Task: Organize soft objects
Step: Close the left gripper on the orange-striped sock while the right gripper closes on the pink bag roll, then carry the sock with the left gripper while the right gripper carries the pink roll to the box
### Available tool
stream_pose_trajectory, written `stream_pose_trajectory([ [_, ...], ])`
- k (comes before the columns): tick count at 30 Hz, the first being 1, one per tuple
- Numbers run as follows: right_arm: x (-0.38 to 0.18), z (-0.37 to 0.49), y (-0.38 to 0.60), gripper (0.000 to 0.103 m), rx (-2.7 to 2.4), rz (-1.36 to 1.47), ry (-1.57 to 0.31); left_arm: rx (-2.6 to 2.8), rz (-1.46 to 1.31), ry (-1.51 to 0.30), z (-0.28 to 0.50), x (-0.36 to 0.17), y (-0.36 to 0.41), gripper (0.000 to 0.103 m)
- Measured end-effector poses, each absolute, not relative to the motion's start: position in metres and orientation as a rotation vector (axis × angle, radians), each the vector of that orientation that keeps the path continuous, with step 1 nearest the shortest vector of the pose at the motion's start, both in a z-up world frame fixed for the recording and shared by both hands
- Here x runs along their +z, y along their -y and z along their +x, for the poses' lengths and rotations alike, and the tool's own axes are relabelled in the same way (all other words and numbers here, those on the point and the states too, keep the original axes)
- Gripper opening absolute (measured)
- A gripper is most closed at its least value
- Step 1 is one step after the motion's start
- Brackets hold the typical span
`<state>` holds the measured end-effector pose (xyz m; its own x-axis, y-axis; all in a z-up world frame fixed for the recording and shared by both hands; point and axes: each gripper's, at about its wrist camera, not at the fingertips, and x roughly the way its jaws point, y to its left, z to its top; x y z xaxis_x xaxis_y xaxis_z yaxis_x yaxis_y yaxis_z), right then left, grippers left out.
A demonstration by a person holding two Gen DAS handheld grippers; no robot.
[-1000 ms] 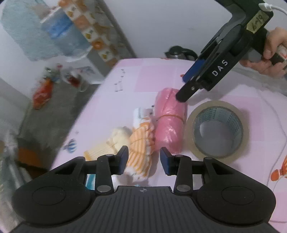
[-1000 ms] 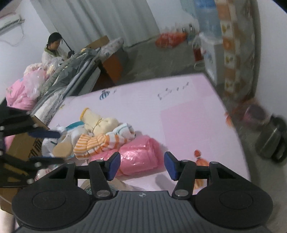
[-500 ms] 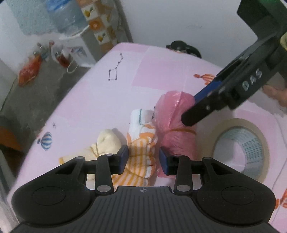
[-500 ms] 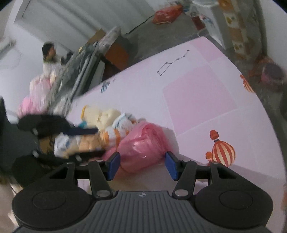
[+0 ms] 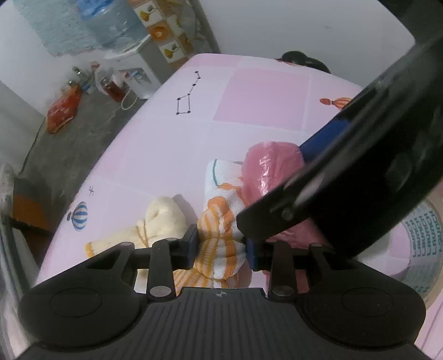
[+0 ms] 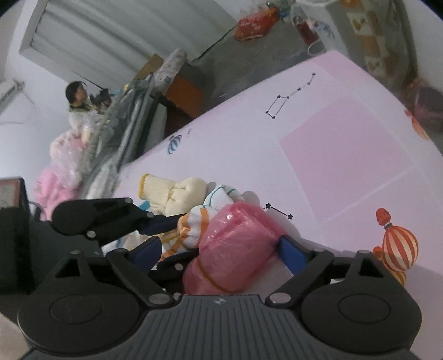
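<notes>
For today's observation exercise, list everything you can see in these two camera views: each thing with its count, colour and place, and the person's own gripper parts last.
Pink plastic-wrapped bundle: one, pink, on the table between the right gripper's fingers.
Orange-striped towel bundle: one, white and orange, between the left gripper's fingers.
Cream glove bundle: one, cream with an orange cuff, left of the striped bundle.
Tape roll: one, tan, at the right edge of the left wrist view.
Table: one, pink checks with balloon and star prints.
Water dispenser: one, blue bottle, beyond the table.
Seated person: one, far left background.
Left gripper: black, blue pads, closed on the striped bundle.
Right gripper: black, open around the pink bundle.
</notes>
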<state>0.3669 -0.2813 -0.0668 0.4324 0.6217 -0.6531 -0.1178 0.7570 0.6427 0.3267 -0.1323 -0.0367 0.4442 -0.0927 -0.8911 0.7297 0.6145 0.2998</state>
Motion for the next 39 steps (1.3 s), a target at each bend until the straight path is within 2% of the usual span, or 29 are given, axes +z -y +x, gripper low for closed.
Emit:
stream_pose_trajectory([
  [1, -0.065, 0.365, 0.277, 0.077, 0.474, 0.535, -1.022, -0.568, 0.755, -0.985, 0.327, -0.037, 0.132, 0.033],
  [2, -0.063, 0.363, 0.273, 0.061, 0.440, 0.497, -1.012, -0.558, 0.747, -0.988, 0.327, -0.036, 0.130, 0.033],
  [3, -0.062, 0.361, 0.271, 0.051, 0.407, 0.467, -1.008, -0.552, 0.736, -0.992, 0.327, -0.036, 0.129, 0.033],
  [19, -0.072, 0.363, 0.297, 0.040, 0.407, 0.677, -0.985, -0.555, 0.693, -0.899, 0.311, -0.005, 0.116, 0.031],
  [30, -0.029, 0.334, 0.321, 0.038, 0.455, 0.715, -0.861, -0.481, 0.673, -0.841, 0.295, 0.024, 0.102, 0.031],
  [39, 0.023, 0.304, 0.313, 0.037, 0.532, 0.760, -0.794, -0.392, 0.588, -0.715, 0.248, 0.101, 0.056, 0.031],
])
